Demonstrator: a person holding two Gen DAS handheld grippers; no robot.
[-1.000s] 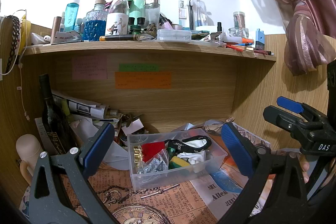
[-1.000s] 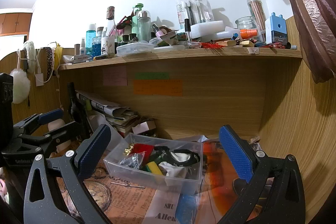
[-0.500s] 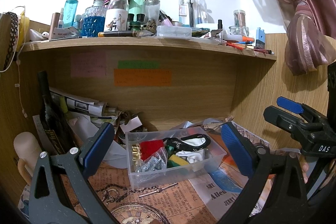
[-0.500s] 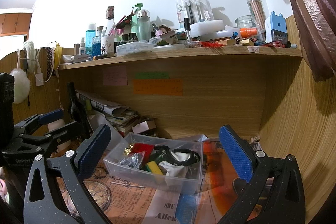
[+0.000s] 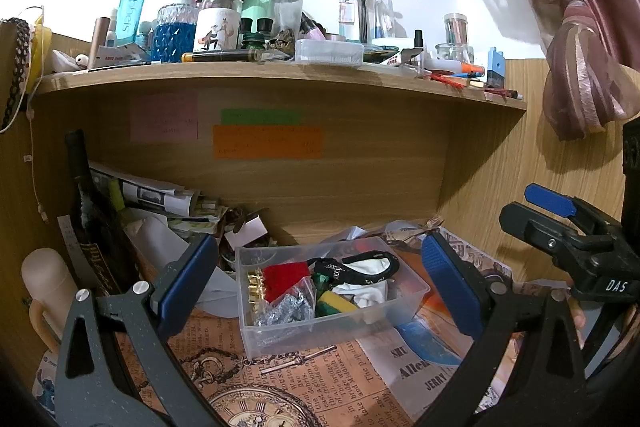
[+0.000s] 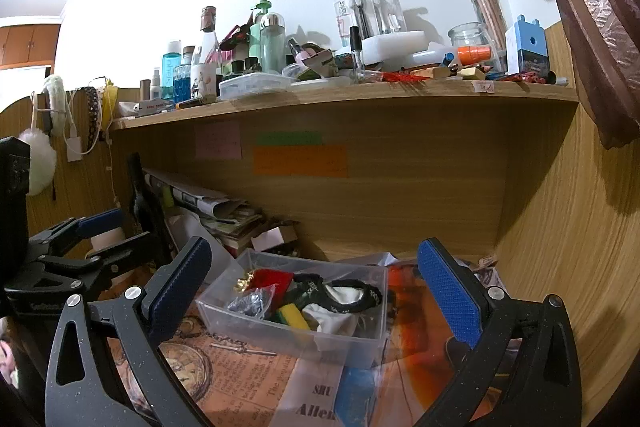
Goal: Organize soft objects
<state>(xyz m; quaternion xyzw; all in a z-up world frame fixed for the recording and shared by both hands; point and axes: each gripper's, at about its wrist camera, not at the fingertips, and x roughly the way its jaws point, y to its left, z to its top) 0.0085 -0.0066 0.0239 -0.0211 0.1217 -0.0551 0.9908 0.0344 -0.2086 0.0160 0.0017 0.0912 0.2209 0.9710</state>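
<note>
A clear plastic bin (image 5: 416,297) (image 6: 288,337) sits on the newspaper-covered desk under the shelf. It holds a red cloth (image 5: 286,277) (image 6: 274,279), a black-and-white garment (image 5: 360,273) (image 6: 344,297), a yellow-green sponge (image 5: 334,307) (image 6: 292,317) and a foil bag (image 5: 288,309) (image 6: 252,301). My left gripper (image 5: 318,283) is open and empty, a little short of the bin. My right gripper (image 6: 312,291) is open and empty, also short of the bin. Each gripper shows at the edge of the other's view.
A wooden shelf (image 5: 280,73) crowded with bottles and jars hangs above. A dark wine bottle (image 5: 86,203), stacked papers (image 5: 160,195) and a beige mug (image 5: 44,283) stand at the left. A wooden side wall (image 6: 580,247) and a pink curtain (image 5: 580,27) close the right.
The left wrist view has shifted slightly, with the bin a bit lower and nearer. The right gripper has hardly moved. Both stay open.
</note>
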